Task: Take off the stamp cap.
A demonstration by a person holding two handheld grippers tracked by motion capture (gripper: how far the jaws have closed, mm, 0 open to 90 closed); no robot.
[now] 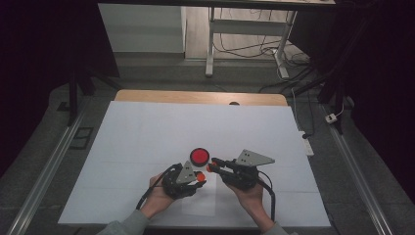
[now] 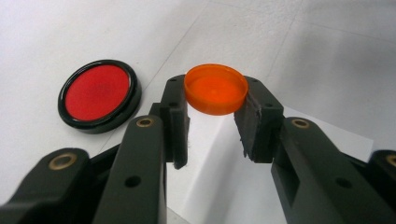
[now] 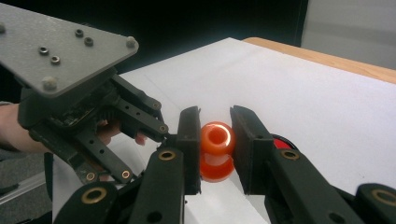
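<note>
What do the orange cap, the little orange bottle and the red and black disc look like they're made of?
Orange round cap: likely moulded plastic, slightly translucent with a soft sheen. Small orange waisted bottle: seemingly the same glossy plastic, light glowing through its neck. Round red disc with black rim: glossy black rim, probably plastic, around a matte red face; its material is unclear.

In the right gripper view, the red disc (image 3: 282, 141) at centre right is almost wholly hidden behind the right-hand jaw of the right tongs (image 3: 215, 154), and the lower part of the orange bottle (image 3: 216, 156) between the jaws is blurred. In the high view, the orange cap (image 1: 200, 176) in the left tongs (image 1: 199, 178) is too small to make out. Both forearms are cut off by the bottom edge there.
</note>
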